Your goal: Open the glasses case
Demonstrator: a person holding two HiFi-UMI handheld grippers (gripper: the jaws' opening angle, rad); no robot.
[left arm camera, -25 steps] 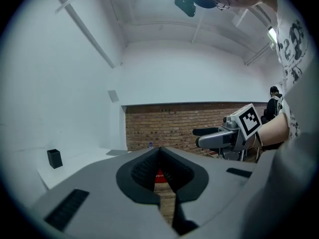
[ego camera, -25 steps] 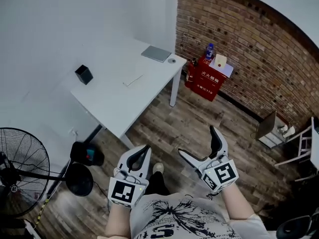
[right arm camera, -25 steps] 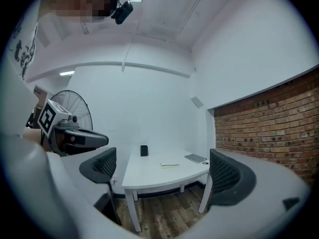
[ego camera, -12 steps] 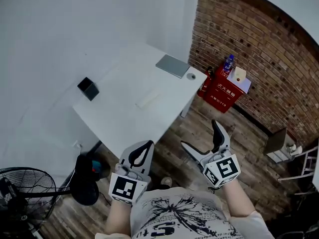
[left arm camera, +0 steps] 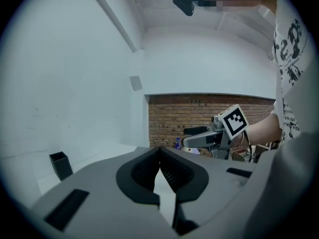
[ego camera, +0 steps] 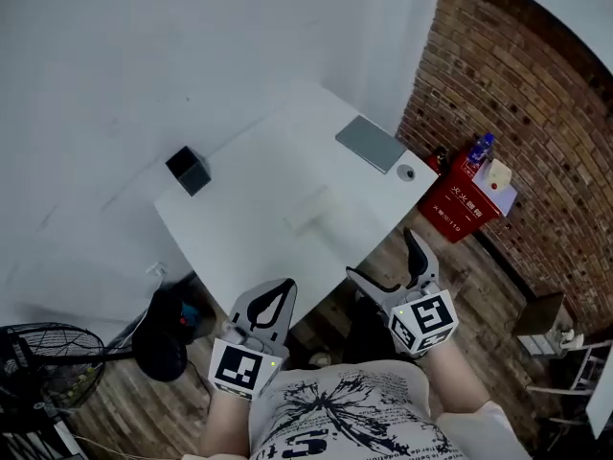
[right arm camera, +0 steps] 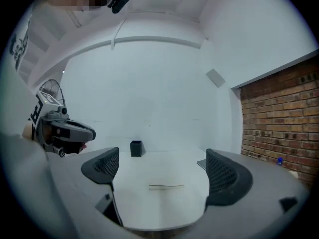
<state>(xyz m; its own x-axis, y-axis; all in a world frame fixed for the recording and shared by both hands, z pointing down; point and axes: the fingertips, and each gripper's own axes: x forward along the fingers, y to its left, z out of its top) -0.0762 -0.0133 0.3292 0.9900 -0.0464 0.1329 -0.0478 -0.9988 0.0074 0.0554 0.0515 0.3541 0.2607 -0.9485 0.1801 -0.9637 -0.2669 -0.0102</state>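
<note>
The glasses case is a pale, flat, oblong thing lying shut near the middle of the white table. It also shows in the right gripper view, between the jaws but far off, as the thin case. My left gripper hovers over the table's near edge with its jaws together and nothing in them; the left gripper view shows the tips of that gripper touching. My right gripper is held at the table's near right corner, jaws wide apart and empty. Both are well short of the case.
A black open box stands at the table's left end. A grey slab and a small round disc lie at the far right. A red crate sits by the brick wall, and a fan and a black stool stand at left.
The person has walked up to the table with both grippers. The table has come nearer and now lies right under the jaws. The jaws look unchanged.
</note>
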